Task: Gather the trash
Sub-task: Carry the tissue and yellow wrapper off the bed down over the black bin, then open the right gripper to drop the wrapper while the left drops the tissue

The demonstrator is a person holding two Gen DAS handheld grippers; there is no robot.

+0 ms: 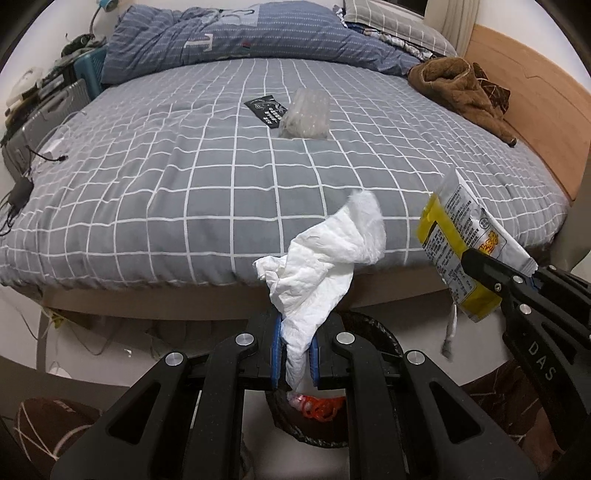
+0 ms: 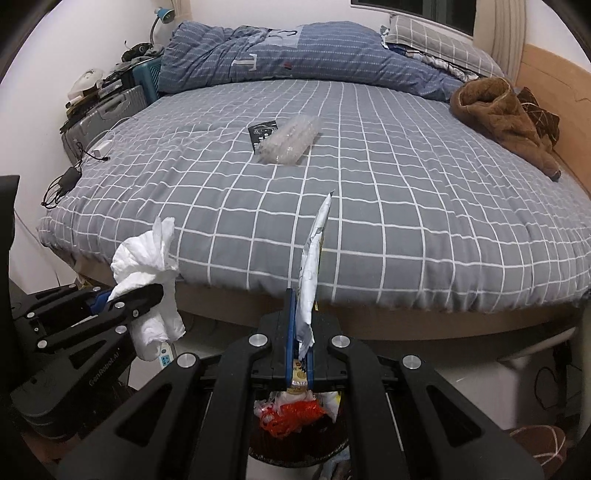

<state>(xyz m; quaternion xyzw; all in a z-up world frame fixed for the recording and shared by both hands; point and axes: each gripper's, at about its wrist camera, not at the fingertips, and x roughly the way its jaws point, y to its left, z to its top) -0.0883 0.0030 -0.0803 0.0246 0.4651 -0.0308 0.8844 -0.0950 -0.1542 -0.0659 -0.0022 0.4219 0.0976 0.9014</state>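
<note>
Bed [image 2: 369,229] — bubble wrap [image 2: 290,142]; black card [image 2: 260,133], brown garment [image 2: 506,114]

Home bedroom — checked bed [image 1: 229,192], rumpled duvet [image 1: 229,40], pillow [image 2: 436,40], bedside lamp [image 2: 162,16]

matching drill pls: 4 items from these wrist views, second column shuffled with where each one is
Column 1:
1. crumpled white tissue
2. yellow and white snack wrapper
3. bubble wrap
4. brown garment

Column 2:
A. lying mid-bed, next to a black card
B. clamped in the right tongs
C. heaped at the bed's edge by the wooden headboard
D. clamped in the left tongs

Pairs: 1-D, 2-B, 3-A, 4-C
</note>
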